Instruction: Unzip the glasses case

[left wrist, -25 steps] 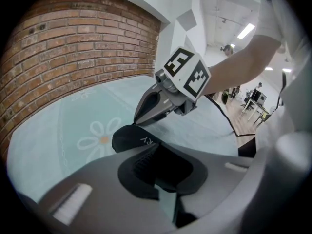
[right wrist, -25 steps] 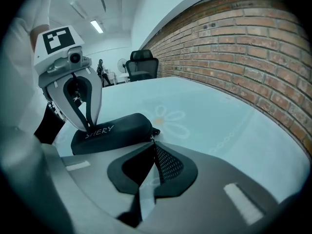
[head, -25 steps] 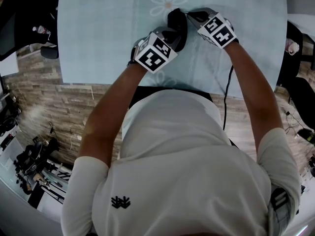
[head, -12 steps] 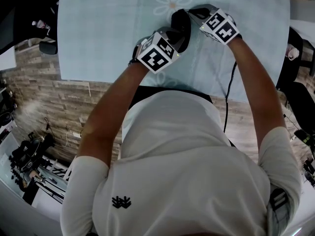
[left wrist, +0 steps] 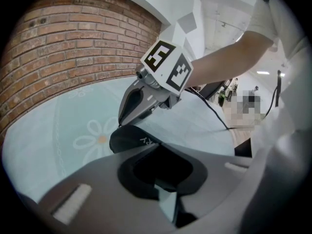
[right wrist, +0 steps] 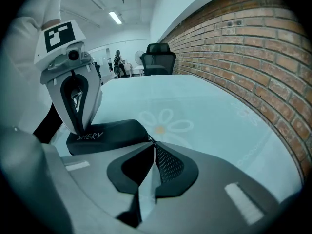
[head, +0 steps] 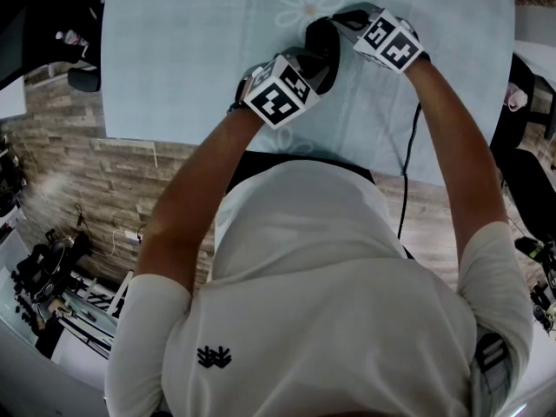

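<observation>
A black glasses case (head: 320, 42) lies on the pale blue table (head: 174, 59) beside a printed daisy (head: 306, 7). My left gripper (head: 314, 68) comes down on the case's near end, shut on it; the right gripper view shows its fingers (right wrist: 79, 123) pinching the case (right wrist: 105, 135) near the white lettering. At the far end my right gripper (head: 337, 20) is shut, its tips (right wrist: 154, 146) meeting on the small zip pull (right wrist: 149, 140). From the left gripper view the case (left wrist: 129, 139) runs from under my left gripper (left wrist: 158, 152) to the right gripper (left wrist: 122, 123).
A brick wall (right wrist: 253, 48) borders the table on one side. A black cable (head: 407, 172) hangs off the near table edge by the right arm. An office chair (right wrist: 158, 55) stands at the table's far end. The floor below is wood plank (head: 78, 181).
Both grippers stay on the case. The right gripper has edged slightly farther from me; the case lies where it was by the daisy.
</observation>
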`<state>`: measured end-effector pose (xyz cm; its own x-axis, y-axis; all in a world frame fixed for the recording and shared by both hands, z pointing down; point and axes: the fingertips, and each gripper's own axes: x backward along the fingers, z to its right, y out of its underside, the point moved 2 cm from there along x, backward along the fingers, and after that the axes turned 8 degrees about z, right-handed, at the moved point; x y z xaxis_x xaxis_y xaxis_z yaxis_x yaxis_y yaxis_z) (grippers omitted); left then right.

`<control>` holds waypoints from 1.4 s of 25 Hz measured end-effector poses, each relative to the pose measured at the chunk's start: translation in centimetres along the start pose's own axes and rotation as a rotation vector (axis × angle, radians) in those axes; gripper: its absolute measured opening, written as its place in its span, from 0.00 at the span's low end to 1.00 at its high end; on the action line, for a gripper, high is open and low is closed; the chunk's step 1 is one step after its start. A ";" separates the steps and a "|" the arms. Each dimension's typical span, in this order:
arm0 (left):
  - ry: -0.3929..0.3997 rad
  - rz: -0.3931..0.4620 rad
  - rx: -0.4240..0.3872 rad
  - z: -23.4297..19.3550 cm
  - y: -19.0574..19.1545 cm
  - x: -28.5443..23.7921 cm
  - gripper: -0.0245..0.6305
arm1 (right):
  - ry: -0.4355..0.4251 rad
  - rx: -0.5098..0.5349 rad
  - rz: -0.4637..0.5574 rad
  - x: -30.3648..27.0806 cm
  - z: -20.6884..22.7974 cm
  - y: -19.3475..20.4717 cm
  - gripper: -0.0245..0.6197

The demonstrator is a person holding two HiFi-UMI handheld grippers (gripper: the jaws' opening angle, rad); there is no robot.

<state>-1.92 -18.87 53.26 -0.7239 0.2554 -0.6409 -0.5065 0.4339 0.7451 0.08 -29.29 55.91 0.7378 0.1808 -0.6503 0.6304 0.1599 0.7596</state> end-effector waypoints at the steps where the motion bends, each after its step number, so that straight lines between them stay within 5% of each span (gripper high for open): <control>1: 0.000 -0.001 0.000 0.0 0.0 0.0 0.12 | -0.005 0.008 -0.003 -0.1 0.0 -0.1 0.05; 18: -0.007 0.039 0.023 -0.7 -0.6 0.4 0.12 | 0.057 -0.009 -0.018 -0.2 0.5 0.1 0.08; 27: -0.087 0.062 0.096 -0.8 0.3 0.7 0.13 | 0.176 -0.093 -0.023 3.6 0.7 2.8 0.08; 35: -0.188 0.116 0.126 -1.3 0.6 2.1 0.17 | 0.241 -0.186 0.012 7.2 -4.2 5.5 0.04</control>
<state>-4.41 -19.21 52.60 -0.6676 0.4611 -0.5846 -0.3545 0.4935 0.7942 7.84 -22.98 55.39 0.6529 0.4050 -0.6401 0.5501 0.3275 0.7682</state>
